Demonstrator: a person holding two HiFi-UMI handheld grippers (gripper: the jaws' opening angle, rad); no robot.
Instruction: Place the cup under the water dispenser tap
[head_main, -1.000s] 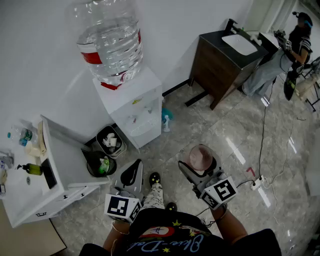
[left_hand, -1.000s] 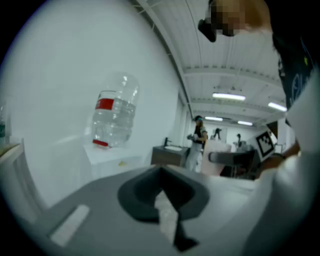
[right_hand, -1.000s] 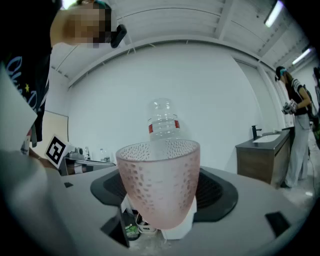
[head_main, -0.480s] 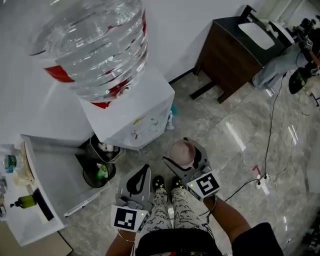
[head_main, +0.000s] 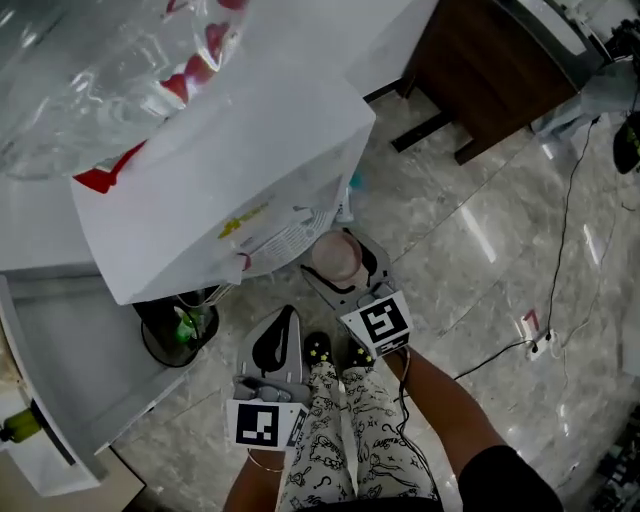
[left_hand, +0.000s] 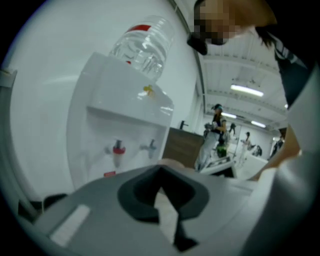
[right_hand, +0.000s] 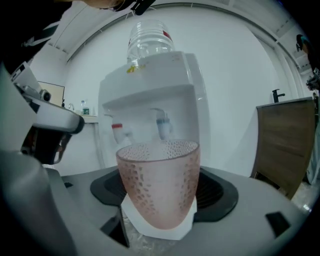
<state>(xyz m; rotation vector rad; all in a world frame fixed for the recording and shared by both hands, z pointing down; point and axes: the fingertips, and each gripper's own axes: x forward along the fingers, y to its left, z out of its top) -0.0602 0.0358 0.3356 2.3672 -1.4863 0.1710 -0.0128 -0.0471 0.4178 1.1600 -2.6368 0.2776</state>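
A pink dimpled cup (right_hand: 159, 185) stands upright between the jaws of my right gripper (right_hand: 159, 205), which is shut on it. In the head view the cup (head_main: 335, 256) and right gripper (head_main: 338, 270) sit just in front of the white water dispenser (head_main: 230, 160), below its front edge. The right gripper view shows the red tap (right_hand: 117, 129) and the blue tap (right_hand: 162, 125) behind and above the cup's rim. My left gripper (head_main: 277, 338) hangs lower left, shut with nothing in it; its own view shows the taps (left_hand: 118, 148) ahead. A clear bottle (head_main: 90, 70) tops the dispenser.
Two black bins (head_main: 175, 325) stand left of the dispenser beside a white cabinet (head_main: 50, 370). A dark wooden cabinet (head_main: 490, 70) is at the upper right. A cable (head_main: 565, 220) runs over the marble floor to a power strip (head_main: 545, 345). My legs (head_main: 340, 440) are below.
The view has closed in on the dispenser. My right gripper has carried the cup forward up to the dispenser's front. The left gripper has stayed low and shut.
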